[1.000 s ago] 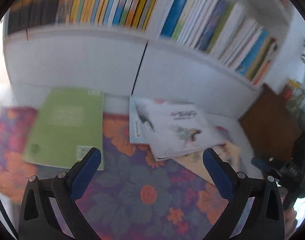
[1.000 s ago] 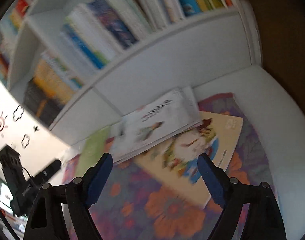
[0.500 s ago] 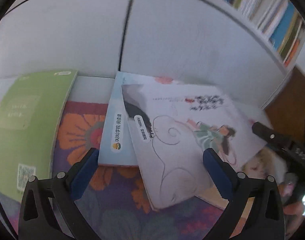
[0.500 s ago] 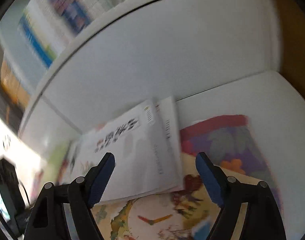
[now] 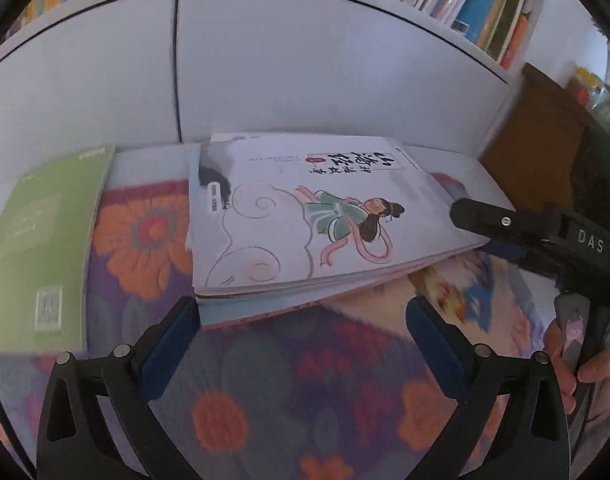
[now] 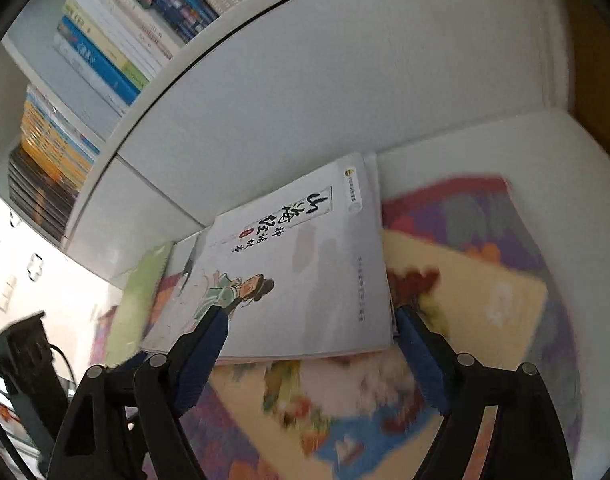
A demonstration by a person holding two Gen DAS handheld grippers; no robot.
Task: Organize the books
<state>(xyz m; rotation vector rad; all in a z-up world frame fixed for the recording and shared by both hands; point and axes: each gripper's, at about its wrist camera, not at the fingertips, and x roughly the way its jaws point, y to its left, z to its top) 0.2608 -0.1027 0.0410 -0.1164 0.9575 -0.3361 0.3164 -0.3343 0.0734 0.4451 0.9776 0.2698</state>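
Below the bookshelf (image 5: 305, 60), on the flowered mat (image 5: 265, 392): both claws, left claw (image 5: 301, 320) & right claw (image 6: 309, 348), have dropped closer to the white storybook (image 5: 305, 216), jaws spread, nothing gripped. Book lies atop the stack; pickup looks imminent.

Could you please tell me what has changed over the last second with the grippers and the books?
Both grippers have moved in and down toward the white book: the left gripper now sits at its near edge, and the right gripper reaches it from the other side. Nothing has been gripped; both stay open. The green book, the yellow book and the stack lie as before.
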